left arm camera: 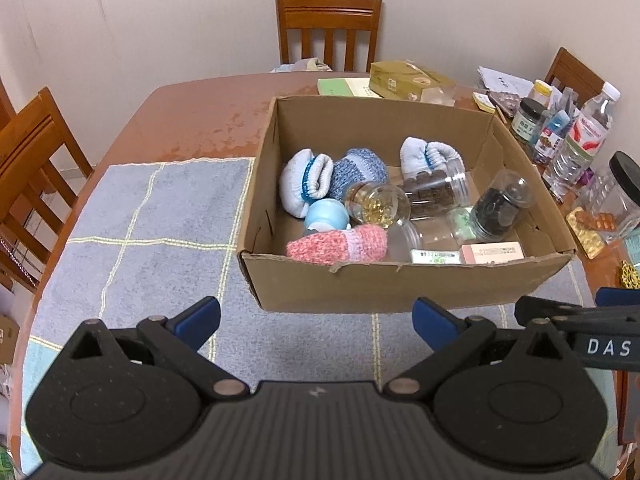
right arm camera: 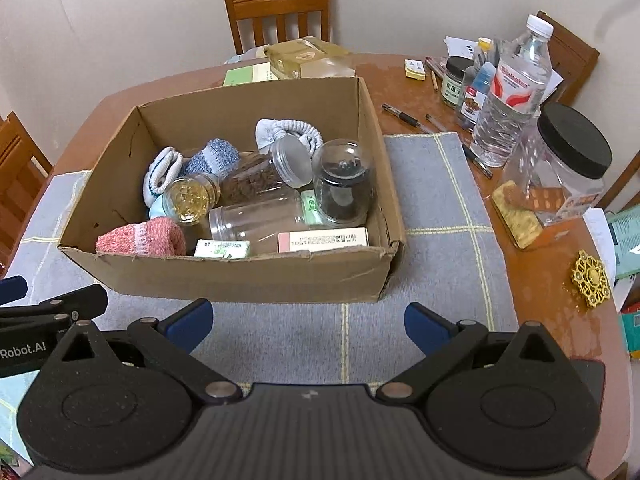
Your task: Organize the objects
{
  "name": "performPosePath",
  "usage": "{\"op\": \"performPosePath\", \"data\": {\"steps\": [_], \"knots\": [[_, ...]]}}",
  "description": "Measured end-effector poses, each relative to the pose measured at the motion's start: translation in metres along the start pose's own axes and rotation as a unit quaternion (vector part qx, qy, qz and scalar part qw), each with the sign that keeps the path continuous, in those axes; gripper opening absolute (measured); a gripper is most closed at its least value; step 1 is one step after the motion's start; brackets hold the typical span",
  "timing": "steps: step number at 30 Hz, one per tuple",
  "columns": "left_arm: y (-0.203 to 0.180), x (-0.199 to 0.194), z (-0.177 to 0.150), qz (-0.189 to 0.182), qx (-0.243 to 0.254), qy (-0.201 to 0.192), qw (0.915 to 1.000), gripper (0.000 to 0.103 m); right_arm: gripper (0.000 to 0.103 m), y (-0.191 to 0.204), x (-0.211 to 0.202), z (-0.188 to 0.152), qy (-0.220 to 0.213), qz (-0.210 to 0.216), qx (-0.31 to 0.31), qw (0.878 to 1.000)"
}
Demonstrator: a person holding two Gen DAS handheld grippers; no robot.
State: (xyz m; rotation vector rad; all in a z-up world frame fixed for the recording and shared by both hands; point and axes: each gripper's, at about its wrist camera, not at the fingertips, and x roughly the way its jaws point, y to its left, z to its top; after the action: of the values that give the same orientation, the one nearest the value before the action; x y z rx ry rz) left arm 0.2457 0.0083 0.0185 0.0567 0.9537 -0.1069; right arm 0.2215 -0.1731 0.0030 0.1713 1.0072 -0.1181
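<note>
A cardboard box (left arm camera: 400,284) (right arm camera: 224,276) stands on a grey checked mat. It holds rolled socks: a pink one (left arm camera: 338,244) (right arm camera: 142,236), white-and-blue ones (left arm camera: 304,184) and a blue one (left arm camera: 360,168). It also holds clear jars (left arm camera: 378,204) (right arm camera: 340,184), a pale blue round object (left arm camera: 326,214) and small medicine boxes (left arm camera: 492,252) (right arm camera: 324,240). My left gripper (left arm camera: 316,320) is open and empty in front of the box. My right gripper (right arm camera: 308,322) is open and empty beside it, a little to the right.
The right side of the wooden table (left arm camera: 200,120) is crowded: a water bottle (right arm camera: 512,92), a black-lidded jar (right arm camera: 568,160), small bottles, pens (right arm camera: 404,116), blister packs, papers, a gold ornament (right arm camera: 592,278). A book and packets (left arm camera: 404,78) lie behind the box. Wooden chairs (left arm camera: 328,28) surround the table.
</note>
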Motion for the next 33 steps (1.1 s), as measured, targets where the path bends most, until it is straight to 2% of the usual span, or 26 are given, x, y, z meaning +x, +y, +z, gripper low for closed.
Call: {"op": "performPosePath", "data": {"steps": [9, 33], "knots": [[-0.0034, -0.0064, -0.0033, 0.012, 0.018, -0.008, 0.9997, 0.102, 0.103, 0.0028, -0.0062, -0.0036, -0.003, -0.004, -0.001, 1.000], [-0.0056, -0.0050, 0.0027, 0.013, 0.019, -0.005, 0.9997, 0.102, 0.103, 0.0021, -0.0075, 0.0017, -0.008, -0.010, -0.001, 1.000]]}}
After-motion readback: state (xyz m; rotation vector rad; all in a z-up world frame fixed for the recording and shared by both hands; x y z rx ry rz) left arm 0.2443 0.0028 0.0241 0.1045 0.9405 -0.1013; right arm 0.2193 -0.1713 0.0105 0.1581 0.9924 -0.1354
